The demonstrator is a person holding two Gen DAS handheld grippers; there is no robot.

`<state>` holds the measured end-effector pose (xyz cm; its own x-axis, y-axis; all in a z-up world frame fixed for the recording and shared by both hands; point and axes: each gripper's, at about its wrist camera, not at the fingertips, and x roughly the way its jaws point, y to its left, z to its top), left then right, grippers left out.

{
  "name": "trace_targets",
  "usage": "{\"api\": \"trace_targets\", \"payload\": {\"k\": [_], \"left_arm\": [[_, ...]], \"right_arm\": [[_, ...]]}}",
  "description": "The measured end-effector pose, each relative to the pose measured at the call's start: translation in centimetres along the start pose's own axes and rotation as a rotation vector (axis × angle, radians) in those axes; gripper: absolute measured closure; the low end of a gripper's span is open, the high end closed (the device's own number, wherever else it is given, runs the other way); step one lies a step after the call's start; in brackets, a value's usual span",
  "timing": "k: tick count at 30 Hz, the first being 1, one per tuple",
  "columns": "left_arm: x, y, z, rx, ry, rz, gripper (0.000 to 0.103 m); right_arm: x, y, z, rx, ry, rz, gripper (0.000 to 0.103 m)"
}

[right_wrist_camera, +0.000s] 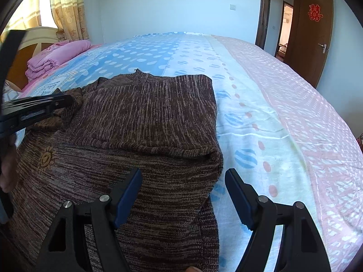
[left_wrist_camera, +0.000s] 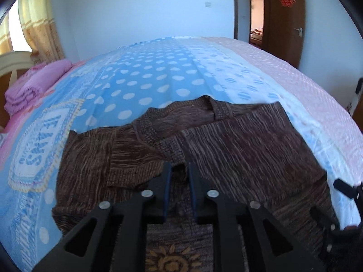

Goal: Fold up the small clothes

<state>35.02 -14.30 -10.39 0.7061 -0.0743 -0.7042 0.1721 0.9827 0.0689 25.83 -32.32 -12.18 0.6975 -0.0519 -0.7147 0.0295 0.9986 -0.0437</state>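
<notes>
A brown knitted sweater [left_wrist_camera: 238, 147] [right_wrist_camera: 147, 113] with a yellow sun emblem [right_wrist_camera: 46, 157] lies on the bed. Its right side is folded over onto the body. Its left sleeve [left_wrist_camera: 127, 158] lies rumpled on the left. My left gripper [left_wrist_camera: 179, 170] hangs over the sweater's middle near the sleeve cuff. Its jaws stand a narrow gap apart, and the pads press on nothing. In the right wrist view it [right_wrist_camera: 68, 100] comes in from the left above that sleeve. My right gripper [right_wrist_camera: 183, 176] is wide open above the folded right edge and holds nothing.
The bed sheet [left_wrist_camera: 147, 86] [right_wrist_camera: 272, 113] is blue with white dots, turning pink to the right. A folded pink blanket [left_wrist_camera: 34, 83] [right_wrist_camera: 56, 54] lies by the headboard at the far left. A brown door [right_wrist_camera: 310, 34] stands open at the right, beyond the bed.
</notes>
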Motion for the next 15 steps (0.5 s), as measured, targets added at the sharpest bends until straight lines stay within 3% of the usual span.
{"api": "trace_targets", "payload": {"k": [2,3,4,7,10,12,15], "left_arm": [[-2.2,1.1,-0.7,0.04,-0.057,0.032,0.059],[-3.4,2.1,-1.2,0.055,-0.09,0.06,0.04],[-4.2,3.2,-1.7,0.064,-0.115,0.087,0.028],[-5.2,7.7,-3.7,0.106,-0.147,0.259,0.026],[-3.3,13.1,-4.5,0.059,-0.077,0.422,0.027],[-2.3,16.6,-4.2,-0.052,-0.04,0.441,0.027],[-1.1,19.3,-3.5,-0.153,-0.022,0.442,0.028]], "right_arm": [[-0.1,-0.2,0.0,0.009,-0.005,-0.003,0.027],[-0.5,-0.2,0.1,0.011,-0.016,-0.017,0.027],[-1.0,0.0,0.3,0.006,-0.036,-0.033,0.027],[-2.6,2.0,1.7,-0.043,-0.079,-0.026,0.027],[-2.6,5.9,3.9,-0.113,-0.069,0.041,0.027],[-2.2,9.2,5.8,-0.179,-0.062,0.097,0.027],[-0.5,14.5,8.2,-0.293,-0.051,0.094,0.027]]}}
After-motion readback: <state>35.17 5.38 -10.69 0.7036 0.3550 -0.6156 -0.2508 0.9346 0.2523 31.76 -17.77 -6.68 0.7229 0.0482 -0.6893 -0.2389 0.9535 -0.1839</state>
